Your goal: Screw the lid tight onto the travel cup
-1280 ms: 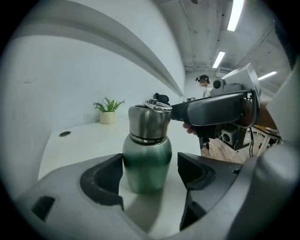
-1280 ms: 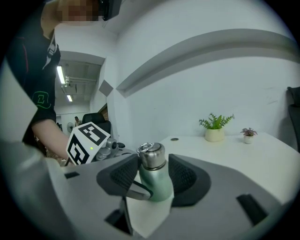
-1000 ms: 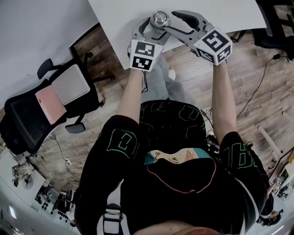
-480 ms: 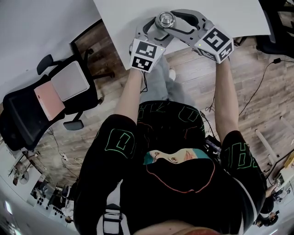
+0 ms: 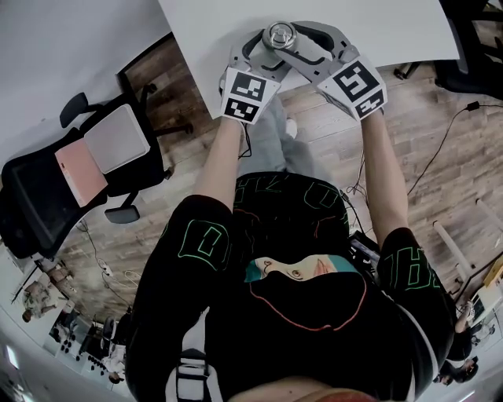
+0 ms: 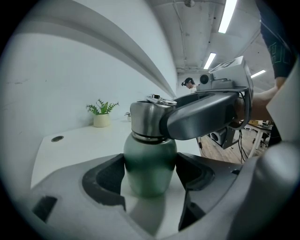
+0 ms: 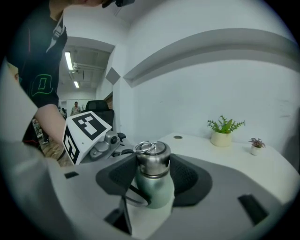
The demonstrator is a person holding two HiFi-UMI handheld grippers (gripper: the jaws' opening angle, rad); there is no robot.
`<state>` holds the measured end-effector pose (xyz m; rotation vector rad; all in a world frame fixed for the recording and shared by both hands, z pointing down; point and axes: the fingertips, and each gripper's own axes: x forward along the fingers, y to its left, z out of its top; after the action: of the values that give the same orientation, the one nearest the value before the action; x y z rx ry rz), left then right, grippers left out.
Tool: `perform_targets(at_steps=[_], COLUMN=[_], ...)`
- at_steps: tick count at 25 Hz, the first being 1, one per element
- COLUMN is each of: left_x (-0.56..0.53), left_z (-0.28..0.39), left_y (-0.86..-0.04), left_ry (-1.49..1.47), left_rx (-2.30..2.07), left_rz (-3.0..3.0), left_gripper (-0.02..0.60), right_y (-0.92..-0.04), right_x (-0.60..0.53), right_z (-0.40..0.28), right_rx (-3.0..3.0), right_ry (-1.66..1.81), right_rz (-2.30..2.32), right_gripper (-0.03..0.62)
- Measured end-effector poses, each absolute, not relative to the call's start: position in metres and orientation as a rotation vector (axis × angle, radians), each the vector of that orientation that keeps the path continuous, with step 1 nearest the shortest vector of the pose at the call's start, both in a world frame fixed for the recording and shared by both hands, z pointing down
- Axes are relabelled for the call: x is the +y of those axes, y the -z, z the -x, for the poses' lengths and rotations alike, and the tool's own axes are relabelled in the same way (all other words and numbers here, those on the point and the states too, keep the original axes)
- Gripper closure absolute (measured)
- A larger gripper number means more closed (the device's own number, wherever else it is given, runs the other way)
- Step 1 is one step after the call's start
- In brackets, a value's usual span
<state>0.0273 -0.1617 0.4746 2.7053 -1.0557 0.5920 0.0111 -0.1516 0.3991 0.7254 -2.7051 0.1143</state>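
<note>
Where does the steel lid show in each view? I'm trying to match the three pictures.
Head view: the steel lid is at top centre, near the edge of the white table.
Left gripper view: the steel lid is at centre, on top of the green travel cup.
Right gripper view: the steel lid is just below centre.
Shared landmark: the white table.

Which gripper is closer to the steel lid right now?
Right. The right gripper has the lid between its jaws, which have just been closing on it. The left gripper sits lower, clamped on the green body of the travel cup beneath the lid.
</note>
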Motion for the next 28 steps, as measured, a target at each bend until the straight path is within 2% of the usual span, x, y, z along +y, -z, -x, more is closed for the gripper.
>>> perform_targets(at_steps=[15,18,19,28], left_x=[-0.162,-0.162,-0.162,-0.163], left_z=[-0.029,-0.029,-0.029,-0.028], left_y=[-0.474,-0.474,-0.474,-0.474], left_ry=[-0.577,-0.571,-0.570,-0.576], left_rx=[-1.076,-1.071,-1.070,-1.058], left_rz=[-2.712,-2.714,-2.714,-2.715], left_gripper=[0.230,0.230,0.230,0.230], right_y=[-0.401,-0.404,-0.403,-0.392], right_x=[-0.153,-0.153,-0.152,-0.154], right_z=[-0.016,-0.015,-0.015,-0.019], right_rx=[-2.523,-2.569,-2.595,-2.740], right_ry=[-0.238,-0.268,-0.281,-0.143], right_rz=[-1.307,-1.230,-1.184,-0.723], right_gripper=[0.367,0.349,0.317,0.309])
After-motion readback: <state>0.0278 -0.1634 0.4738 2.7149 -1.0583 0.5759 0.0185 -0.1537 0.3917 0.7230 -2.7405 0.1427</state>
